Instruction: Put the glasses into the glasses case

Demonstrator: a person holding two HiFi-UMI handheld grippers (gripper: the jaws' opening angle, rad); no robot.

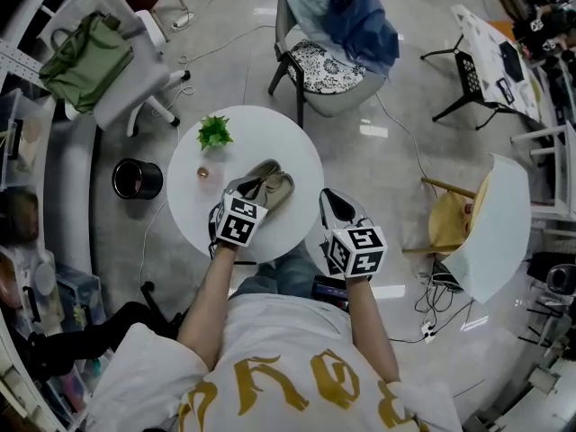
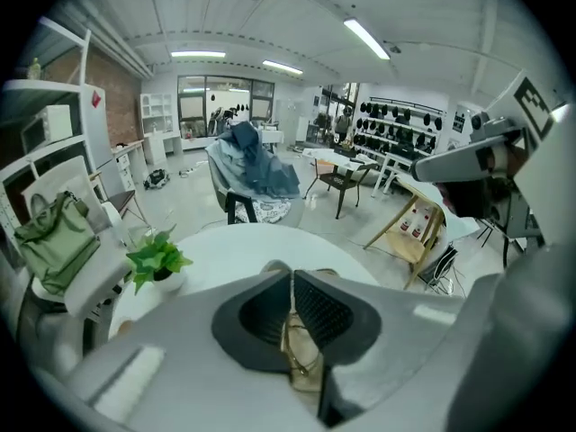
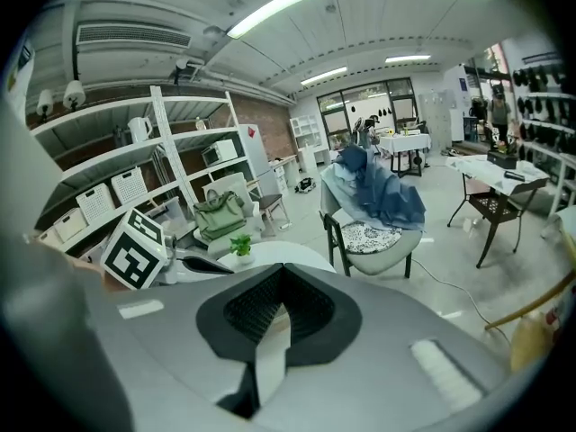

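Head view: the left gripper (image 1: 252, 190) reaches over a round white table (image 1: 270, 133), its tips at the open case (image 1: 279, 185). The right gripper (image 1: 337, 207) hangs beside it at the table's edge. A small plant (image 1: 214, 131) stands beyond the left gripper.

Left gripper view: the jaws look pinched on the thin gold glasses (image 2: 296, 348), directly above the beige case. The glasses seem nearly placed; letting go and closing the case remain.

Right gripper view: jaws together, empty. Shelving, chairs and a pale floor fill the room ahead.
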